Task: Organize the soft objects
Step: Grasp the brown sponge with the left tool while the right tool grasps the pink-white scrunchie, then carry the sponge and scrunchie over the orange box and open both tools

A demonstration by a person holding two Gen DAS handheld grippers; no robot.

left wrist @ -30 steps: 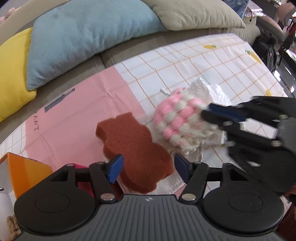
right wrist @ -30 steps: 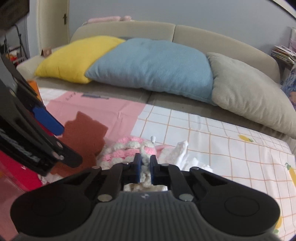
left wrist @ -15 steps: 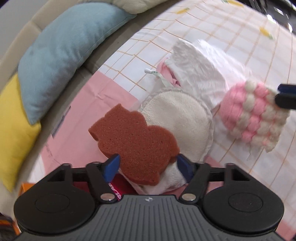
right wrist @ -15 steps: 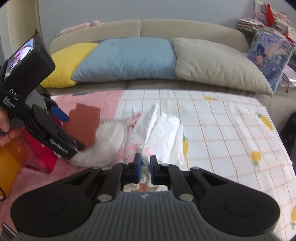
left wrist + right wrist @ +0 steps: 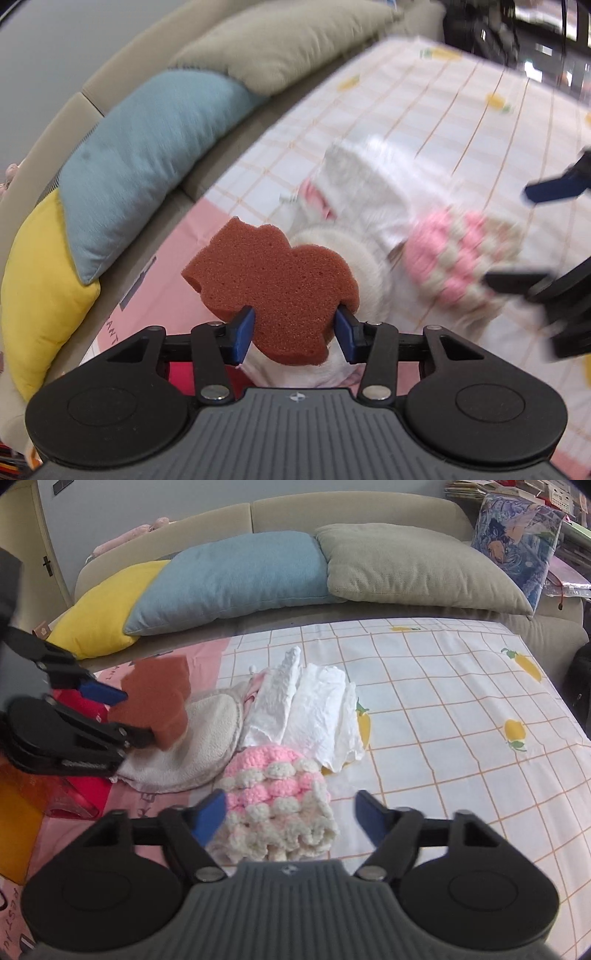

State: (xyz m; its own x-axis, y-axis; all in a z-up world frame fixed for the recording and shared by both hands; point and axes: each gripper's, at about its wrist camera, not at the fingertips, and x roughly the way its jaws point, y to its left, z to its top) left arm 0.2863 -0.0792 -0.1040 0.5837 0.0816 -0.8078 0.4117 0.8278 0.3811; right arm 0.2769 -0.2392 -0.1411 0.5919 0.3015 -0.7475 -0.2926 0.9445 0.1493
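Note:
My left gripper (image 5: 293, 334) is shut on a brown sponge (image 5: 273, 284) and holds it up above the pile; the sponge also shows in the right wrist view (image 5: 155, 701). My right gripper (image 5: 291, 818) is open, its fingers on either side of a pink and cream crochet piece (image 5: 277, 794) that lies on the cloth. That piece also shows in the left wrist view (image 5: 461, 258). A round cream pad (image 5: 207, 738) and crumpled white cloths (image 5: 314, 712) lie just behind it.
A checked tablecloth (image 5: 443, 720) with lemon prints covers the surface. A red item (image 5: 81, 705) and an orange box (image 5: 18, 830) sit at the left. Yellow (image 5: 107, 616), blue (image 5: 236, 576) and beige (image 5: 413, 565) cushions line the sofa behind.
My right gripper opened and let go of the crochet piece, which now lies on the cloth. My left gripper closed on the brown sponge and lifted it.

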